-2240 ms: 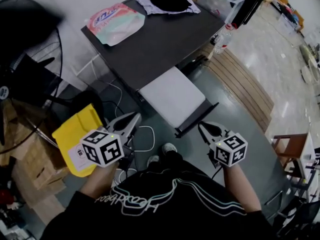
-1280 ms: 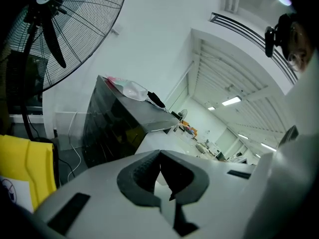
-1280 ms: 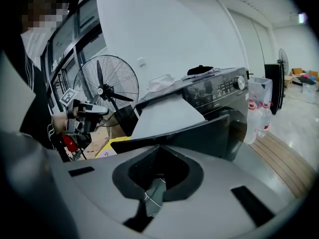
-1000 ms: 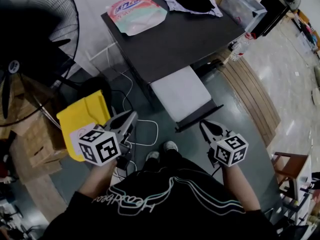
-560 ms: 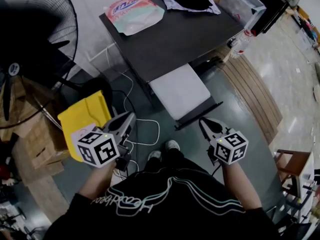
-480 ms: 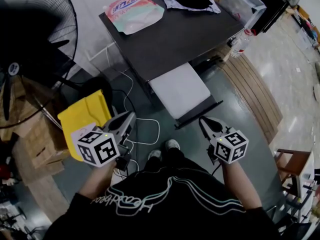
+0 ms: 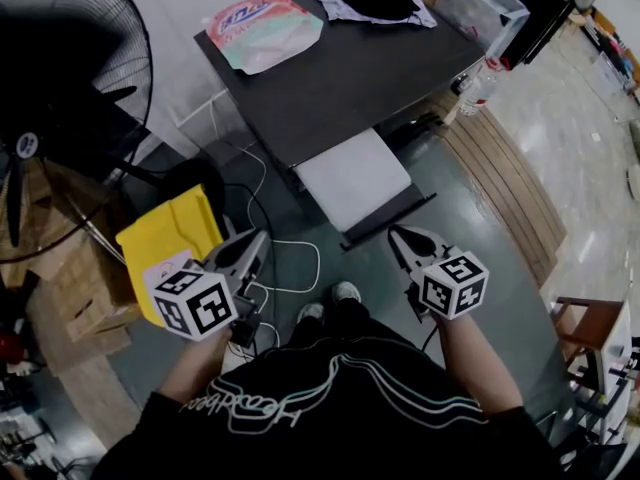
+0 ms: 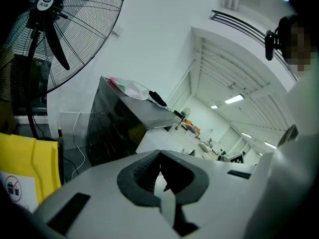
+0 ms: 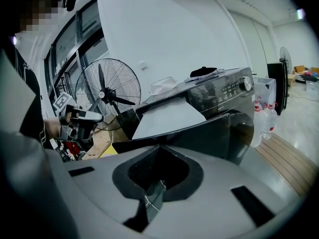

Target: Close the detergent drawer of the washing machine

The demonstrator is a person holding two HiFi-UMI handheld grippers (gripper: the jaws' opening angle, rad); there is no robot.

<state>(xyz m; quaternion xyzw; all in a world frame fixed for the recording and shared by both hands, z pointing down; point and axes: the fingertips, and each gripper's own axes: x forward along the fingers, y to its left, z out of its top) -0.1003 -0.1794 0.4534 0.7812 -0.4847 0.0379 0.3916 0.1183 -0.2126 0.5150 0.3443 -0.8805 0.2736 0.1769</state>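
Head view, looking steeply down: dark washing machine (image 7: 340, 78) at upper centre, with the white detergent drawer (image 7: 350, 176) pulled out from its front edge toward frame centre. Left gripper (image 7: 256, 242) at lower left, over a yellow sign (image 7: 165, 243). Right gripper (image 7: 394, 233) at lower right, near the drawer's dark front, not touching. Both pairs of jaws closed, holding nothing. Standing fan (image 7: 60, 78) at upper left.

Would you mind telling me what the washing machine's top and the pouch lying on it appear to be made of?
Washing machine top: dark painted metal or plastic, I cannot tell which. The finish is smooth and satin, showing soft, dull reflections.
Pouch: probably flexible plastic film, glossy and colour-printed, going by its wrinkled surface and bright highlights.
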